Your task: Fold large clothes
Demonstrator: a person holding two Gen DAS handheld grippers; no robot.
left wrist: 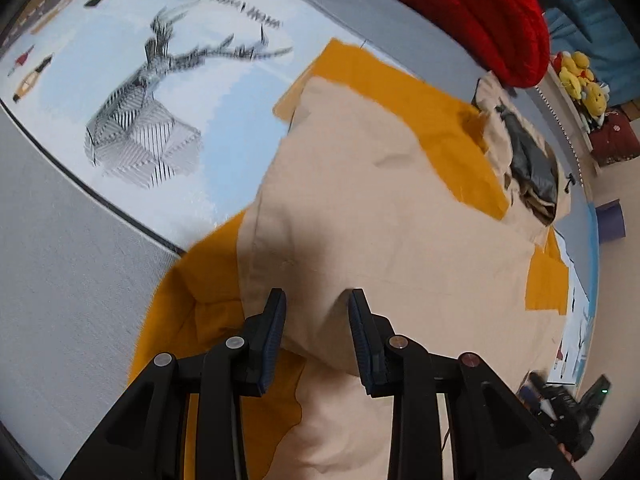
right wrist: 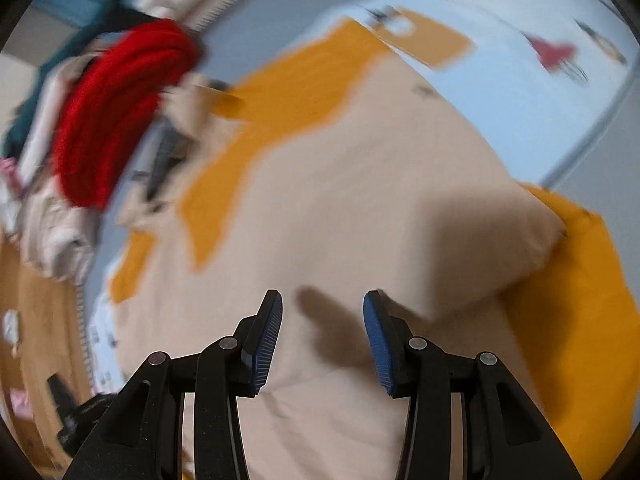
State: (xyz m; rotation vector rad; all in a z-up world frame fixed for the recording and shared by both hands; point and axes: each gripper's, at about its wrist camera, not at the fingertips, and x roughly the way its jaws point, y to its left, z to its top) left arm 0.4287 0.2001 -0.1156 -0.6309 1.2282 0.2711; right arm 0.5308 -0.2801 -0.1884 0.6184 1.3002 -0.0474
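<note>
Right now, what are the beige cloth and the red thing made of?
The beige cloth looks like thin woven fabric, maybe cotton: matte, with soft creases and a stitched seam. The red thing looks like chunky knit, maybe wool: thick ribbed rows, fuzzy surface.

Beige-and-orange garment [left wrist: 360,200] on printed bedspread [left wrist: 224,92]

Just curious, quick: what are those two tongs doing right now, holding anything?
Left tongs: open, over the beige garment, gripping nothing.
Right tongs: open, nothing held.
</note>
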